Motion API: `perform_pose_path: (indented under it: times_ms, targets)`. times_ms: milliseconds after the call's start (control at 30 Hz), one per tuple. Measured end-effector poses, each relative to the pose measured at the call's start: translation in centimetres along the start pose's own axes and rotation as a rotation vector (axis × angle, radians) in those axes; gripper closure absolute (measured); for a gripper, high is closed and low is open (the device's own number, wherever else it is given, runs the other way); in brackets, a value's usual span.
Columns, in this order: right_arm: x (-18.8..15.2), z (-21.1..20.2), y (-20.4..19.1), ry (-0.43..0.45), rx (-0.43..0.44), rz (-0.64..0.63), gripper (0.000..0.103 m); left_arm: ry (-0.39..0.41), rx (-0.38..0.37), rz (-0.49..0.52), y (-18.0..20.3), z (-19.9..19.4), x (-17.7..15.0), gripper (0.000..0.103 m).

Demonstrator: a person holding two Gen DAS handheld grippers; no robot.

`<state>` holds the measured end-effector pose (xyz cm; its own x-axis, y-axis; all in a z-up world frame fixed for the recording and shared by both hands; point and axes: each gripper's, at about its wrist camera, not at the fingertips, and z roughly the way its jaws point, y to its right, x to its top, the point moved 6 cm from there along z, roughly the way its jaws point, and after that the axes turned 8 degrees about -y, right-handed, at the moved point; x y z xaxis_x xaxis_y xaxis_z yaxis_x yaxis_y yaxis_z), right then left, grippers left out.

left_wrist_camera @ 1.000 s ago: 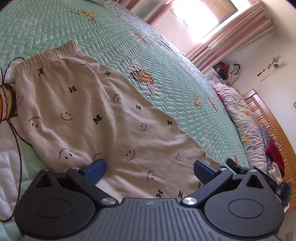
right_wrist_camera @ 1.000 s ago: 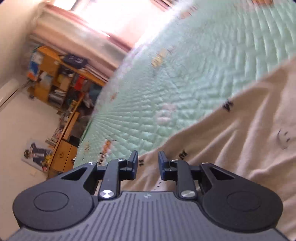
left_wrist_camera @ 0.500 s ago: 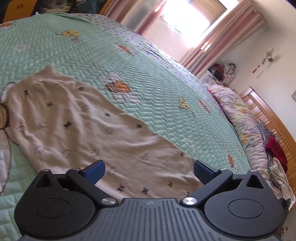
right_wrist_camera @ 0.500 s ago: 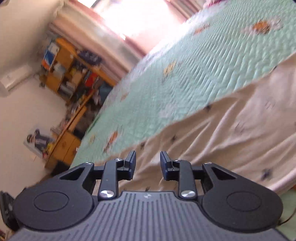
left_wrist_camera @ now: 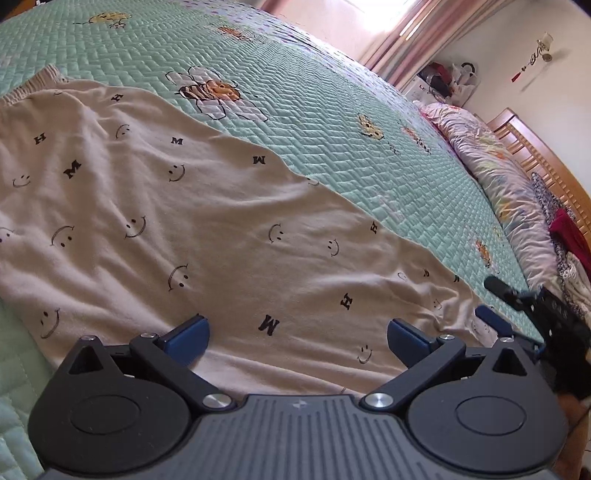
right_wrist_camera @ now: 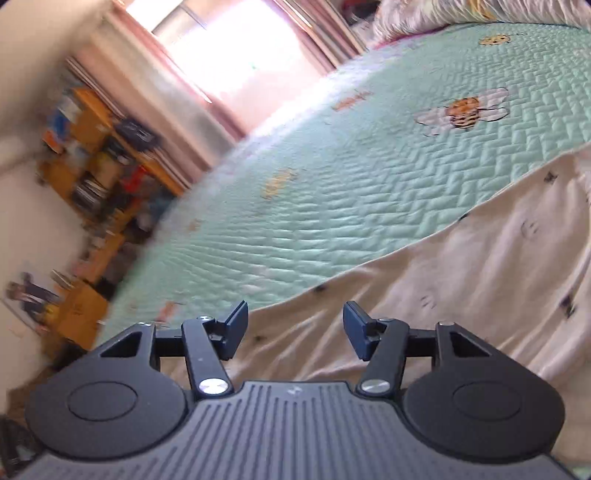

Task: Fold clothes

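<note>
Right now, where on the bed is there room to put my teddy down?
The green quilt is bare beyond the far edge of the beige smiley-face pants, around the big stitched bee, up toward the curtains. It is crowded by the wooden headboard, where a rolled floral blanket and piled clothes lie.

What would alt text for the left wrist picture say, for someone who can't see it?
A cream garment printed with smiley faces and letters lies spread flat on a green quilt with bee patterns. The left claw hovers open over its near edge, holding nothing, and the right claw shows at the far right. Pink bedding, a wooden headboard and curtains lie beyond.
</note>
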<state>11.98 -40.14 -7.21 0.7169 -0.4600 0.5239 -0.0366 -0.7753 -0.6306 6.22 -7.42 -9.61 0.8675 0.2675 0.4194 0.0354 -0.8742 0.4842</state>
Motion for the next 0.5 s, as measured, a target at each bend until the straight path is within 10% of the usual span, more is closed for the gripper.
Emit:
perform_pose_path:
  times_ms: [100,233,367,500]
  targets:
    - [0.9,2.4,1.8,-0.051,0.036,0.046,0.047,0.0,0.003,0.005,0.0,0.0,-0.2,0.001]
    - [1.3,3.3,3.9,-0.069,0.024,0.121,0.076,-0.002,-0.012,-0.01,-0.2,-0.1,0.3,0.001]
    - [1.9,-0.4,4.6,0.049,0.134,0.186,0.074,-0.005,-0.023,-0.013,-0.3,-0.2,0.2,0.001]
    - [3.3,-2.0,8.0,0.1,0.045,0.235,0.074,-0.003,-0.021,-0.007,-0.3,-0.2,0.1,0.001]
